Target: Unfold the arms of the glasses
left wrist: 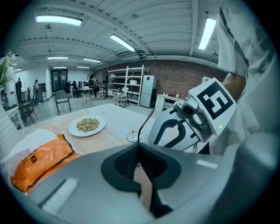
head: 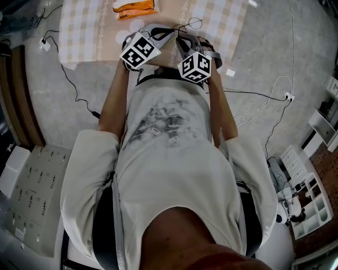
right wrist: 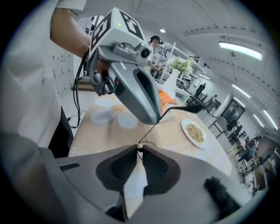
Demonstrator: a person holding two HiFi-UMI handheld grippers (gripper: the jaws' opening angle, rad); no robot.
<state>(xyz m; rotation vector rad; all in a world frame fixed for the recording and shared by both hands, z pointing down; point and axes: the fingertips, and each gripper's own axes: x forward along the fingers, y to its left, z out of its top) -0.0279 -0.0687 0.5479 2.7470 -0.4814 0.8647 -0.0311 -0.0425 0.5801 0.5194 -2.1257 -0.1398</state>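
Observation:
Thin wire-framed glasses (head: 193, 23) hang between both grippers above the near edge of the table (head: 84, 31). My left gripper (head: 165, 32) is shut on a thin wire arm; in the left gripper view that wire (left wrist: 141, 127) rises from the closed pads (left wrist: 127, 164), with a round lens ring (left wrist: 133, 137) just beyond. My right gripper (right wrist: 140, 151) is shut on the frame's small joint (right wrist: 140, 146). From there an arm with a black tip (right wrist: 192, 107) runs up past the left gripper's body. The two grippers' tips are close together.
An orange packet (head: 134, 8) lies on the table beyond the grippers. A white plate of food (left wrist: 87, 125) sits further out. Cables trail over the floor (head: 68, 79), and white crates (head: 309, 200) stand at the right. The person's torso fills the near side.

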